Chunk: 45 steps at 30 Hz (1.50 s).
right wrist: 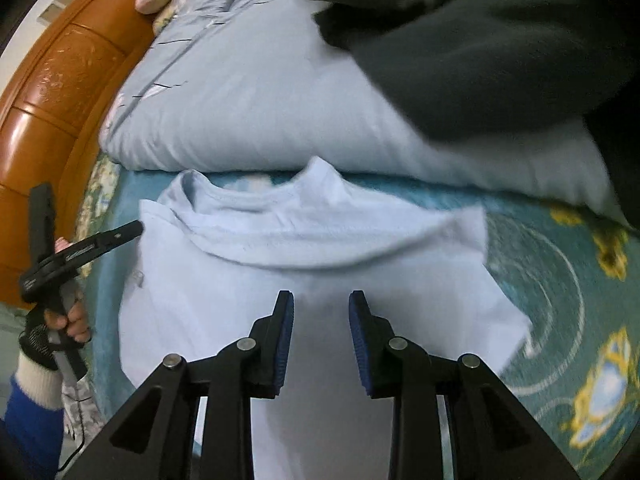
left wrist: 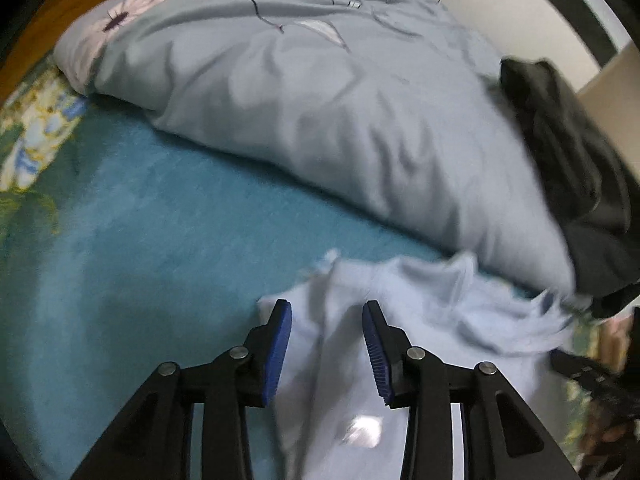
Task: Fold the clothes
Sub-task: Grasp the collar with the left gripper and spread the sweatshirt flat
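My right gripper (right wrist: 320, 300) hovers with jaws apart over the pale blue cotton T-shirt (right wrist: 304, 280) — nothing held. My left gripper (left wrist: 327, 308) gapes too, above the shirt's edge on the teal bedsheet (left wrist: 152, 240).

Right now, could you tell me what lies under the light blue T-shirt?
The light blue T-shirt lies on a teal patterned blanket, visible around its edges. Whatever is directly beneath the shirt is covered.

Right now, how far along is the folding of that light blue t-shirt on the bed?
Early stage. Done: the light blue cotton t-shirt lies on the teal bedspread, roughly spread, its top edge still rumpled. In hand: nothing; the right claw and left claw are both open above the fabric. Left: every fold, and the dark bundled garment on the grey-blue duvet looks untouched.
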### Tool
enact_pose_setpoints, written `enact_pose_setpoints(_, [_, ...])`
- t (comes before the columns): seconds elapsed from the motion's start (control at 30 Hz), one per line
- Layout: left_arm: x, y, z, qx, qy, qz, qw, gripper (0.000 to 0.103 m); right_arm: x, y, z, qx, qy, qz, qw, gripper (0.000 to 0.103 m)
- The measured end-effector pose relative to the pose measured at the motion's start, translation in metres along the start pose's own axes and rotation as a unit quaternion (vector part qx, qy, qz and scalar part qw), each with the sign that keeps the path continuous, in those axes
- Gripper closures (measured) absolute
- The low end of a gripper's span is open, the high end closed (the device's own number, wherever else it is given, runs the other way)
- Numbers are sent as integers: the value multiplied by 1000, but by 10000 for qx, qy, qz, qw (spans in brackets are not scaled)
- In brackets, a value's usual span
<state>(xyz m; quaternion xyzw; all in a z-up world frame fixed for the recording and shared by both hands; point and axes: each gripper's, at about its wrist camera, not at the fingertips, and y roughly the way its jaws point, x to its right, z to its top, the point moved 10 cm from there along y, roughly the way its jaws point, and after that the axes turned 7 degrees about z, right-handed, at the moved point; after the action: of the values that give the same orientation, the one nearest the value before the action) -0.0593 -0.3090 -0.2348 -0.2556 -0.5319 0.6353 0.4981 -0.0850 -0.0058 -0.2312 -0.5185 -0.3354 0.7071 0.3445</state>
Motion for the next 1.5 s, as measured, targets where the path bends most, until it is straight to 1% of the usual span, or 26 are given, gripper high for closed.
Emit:
enact_pose_setpoints(0.1, [4, 5, 6, -32, 5, -222, 9997, 66, 1, 4, 11, 33, -100, -10, 9999, 74])
enact_pose_setpoints(0.13, [5, 6, 7, -13, 31, -239, 9997, 69, 2, 4, 14, 64, -89, -15, 9999, 74])
enact_pose_setpoints(0.17, [7, 5, 7, 27, 68, -279, 9996, 79, 4, 4, 17, 95, -77, -20, 9999, 74])
enact_pose_setpoints(0.2, [10, 4, 8, 64, 109, -322, 9994, 84, 7, 3, 20, 143, -57, -31, 9999, 74])
enact_pose_setpoints(0.23, [13, 4, 7, 95, 167, -375, 9991, 95, 10, 1, 23, 194, -25, -41, 9998, 74])
enact_pose_setpoints(0.27, [15, 3, 6, 127, 222, -407, 9988, 98, 14, 0, 26, 237, 24, -59, 9997, 74])
enact_pose_setpoints(0.37, [12, 3, 7, 241, 268, -233, 9991, 98, 27, -2, 33, 324, 199, -131, 9992, 74])
enact_pose_setpoints(0.47, [0, 9, 10, 240, 49, -90, 9997, 98, 34, -1, 34, 353, 339, -90, 9988, 74])
enact_pose_setpoints(0.67, [-4, 25, 8, 82, -252, -17, 9996, 98, 34, -3, 32, 377, 367, -15, 9986, 74])
enact_pose_setpoints(0.73, [-5, 23, 7, 9, -310, -44, 9995, 97, 32, -12, 32, 457, 441, 18, 9980, 74])
enact_pose_setpoints(0.77, [-7, 20, 5, -38, -347, -61, 9994, 95, 32, -21, 30, 529, 491, 87, 9974, 74])
enact_pose_setpoints(0.8, [-9, 16, 3, -56, -405, -76, 9991, 95, 31, -31, 27, 619, 549, 188, 9964, 73])
enact_pose_setpoints(0.83, [-11, 11, 0, -67, -467, -90, 9988, 94, 33, -42, 20, 702, 657, 264, 9950, 68])
enact_pose_setpoints(0.9, [-16, -4, -9, -16, -626, -35, 9980, 93, 41, -64, 1, 860, 934, 387, 9912, 62])
enact_pose_setpoints(0.93, [-18, -13, -14, 25, -695, -4, 9976, 93, 47, -73, -13, 894, 1113, 438, 9888, 61])
enact_pose_setpoints(1.0, [-14, -35, -31, 150, -745, -110, 9970, 92, 61, -84, -58, 827, 1624, 595, 9815, 61])
enact_pose_setpoints(1.03, [-5, -43, -44, 106, -705, -275, 9971, 91, 66, -87, -82, 773, 1857, 704, 9770, 61])
enact_pose_setpoints(1.1, [23, -50, -78, -246, -421, -664, 9966, 91, 65, -87, -121, 644, 2216, 974, 9681, 61])
enact_pose_setpoints(1.17, [56, -45, -115, -729, 91, -802, 9941, 91, 60, -81, -155, 494, 2588, 1260, 9564, 61])
enact_pose_setpoints(1.23, [80, -40, -142, -1091, 515, -805, 9894, 91, 58, -71, -179, 372, 2970, 1451, 9431, 61])
enact_pose_setpoints(1.3, [101, -36, -168, -1427, 915, -794, 9823, 91, 52, -66, -185, 314, 3102, 1478, 9386, 61])
enact_pose_setpoints(1.33, [105, -35, -176, -1500, 1026, -734, 9806, 91, 49, -66, -184, 322, 3108, 1492, 9382, 61])
enact_pose_setpoints(1.4, [106, -28, -185, -1619, 1194, -518, 9782, 90, 43, -66, -185, 328, 3233, 1607, 9320, 61])
enact_pose_setpoints(1.47, [106, -22, -193, -1722, 1319, -344, 9756, 90, 41, -66, -191, 353, 3372, 1627, 9266, 61])
enact_pose_setpoints(1.5, [102, -22, -194, -1717, 1217, -424, 9767, 90, 41, -66, -193, 370, 3350, 1553, 9286, 61])
